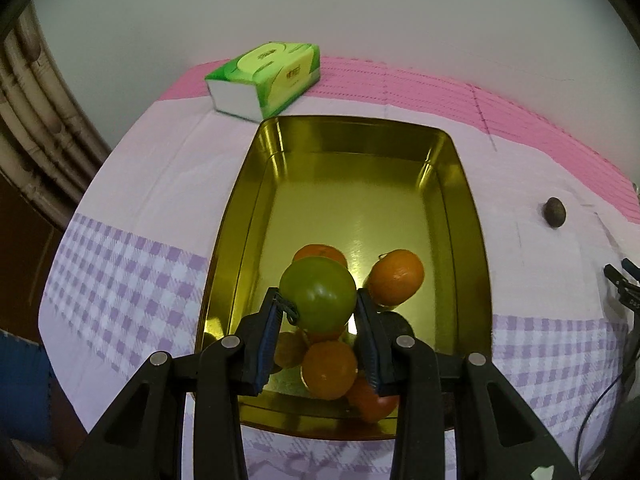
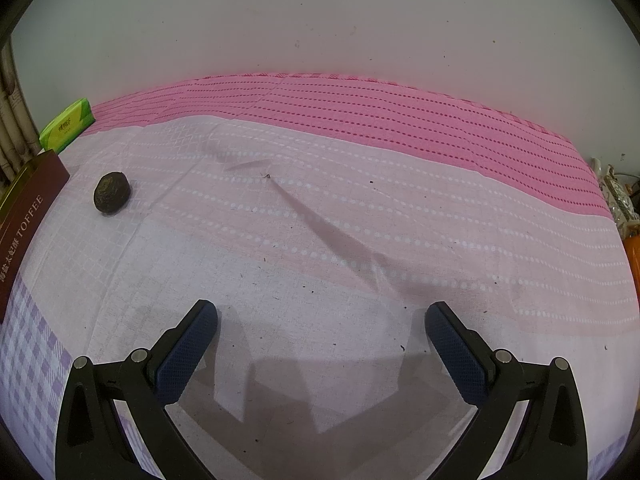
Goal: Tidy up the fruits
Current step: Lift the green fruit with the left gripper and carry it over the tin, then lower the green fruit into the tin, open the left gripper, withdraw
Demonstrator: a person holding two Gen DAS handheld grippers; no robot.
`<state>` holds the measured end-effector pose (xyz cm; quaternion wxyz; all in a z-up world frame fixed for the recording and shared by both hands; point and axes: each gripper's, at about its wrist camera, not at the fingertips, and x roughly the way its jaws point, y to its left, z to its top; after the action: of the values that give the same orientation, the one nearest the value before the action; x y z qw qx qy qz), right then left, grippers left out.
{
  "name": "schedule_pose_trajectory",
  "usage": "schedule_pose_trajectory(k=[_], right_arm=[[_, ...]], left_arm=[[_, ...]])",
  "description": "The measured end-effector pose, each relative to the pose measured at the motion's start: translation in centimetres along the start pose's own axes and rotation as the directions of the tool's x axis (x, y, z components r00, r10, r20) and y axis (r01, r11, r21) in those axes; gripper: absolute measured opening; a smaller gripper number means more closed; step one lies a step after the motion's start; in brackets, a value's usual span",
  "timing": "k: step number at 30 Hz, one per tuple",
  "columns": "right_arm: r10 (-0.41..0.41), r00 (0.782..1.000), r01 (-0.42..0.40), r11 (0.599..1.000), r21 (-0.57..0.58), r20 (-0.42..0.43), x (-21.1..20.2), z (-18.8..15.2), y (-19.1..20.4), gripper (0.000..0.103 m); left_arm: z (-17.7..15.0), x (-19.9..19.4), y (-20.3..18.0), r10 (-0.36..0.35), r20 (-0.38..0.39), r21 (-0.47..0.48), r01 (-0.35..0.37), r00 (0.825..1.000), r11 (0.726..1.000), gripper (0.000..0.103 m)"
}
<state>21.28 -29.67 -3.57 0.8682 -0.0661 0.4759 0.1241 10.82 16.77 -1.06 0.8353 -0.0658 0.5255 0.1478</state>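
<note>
My left gripper [image 1: 317, 298] is shut on a green round fruit [image 1: 318, 298] and holds it above the near end of a gold metal tin [image 1: 466, 200]. Several orange fruits [image 1: 396, 278] lie in the tin under and beside it. A dark wrinkled fruit [image 1: 555, 212] lies on the cloth right of the tin; it also shows in the right wrist view [image 2: 112, 193]. My right gripper [image 2: 320, 312] is open and empty just above the cloth, well right of the dark fruit.
A green tissue pack [image 1: 266, 78] lies behind the tin, also at the far left in the right wrist view [image 2: 66, 130]. The tin's brown side [image 2: 28, 216] stands at the left edge. A white wall [image 2: 320, 20] backs the table.
</note>
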Motion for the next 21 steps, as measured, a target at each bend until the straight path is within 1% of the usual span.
schedule_pose_trajectory(k=[21], right_arm=[[0.0, 1.0, 0.0, 1.0, 0.0, 0.0, 0.0, 0.0, 0.0, 0.103]], left_arm=[[-0.5, 1.7, 1.7, 0.015, -0.049, -0.024, -0.017, 0.999, 1.0, 0.033]])
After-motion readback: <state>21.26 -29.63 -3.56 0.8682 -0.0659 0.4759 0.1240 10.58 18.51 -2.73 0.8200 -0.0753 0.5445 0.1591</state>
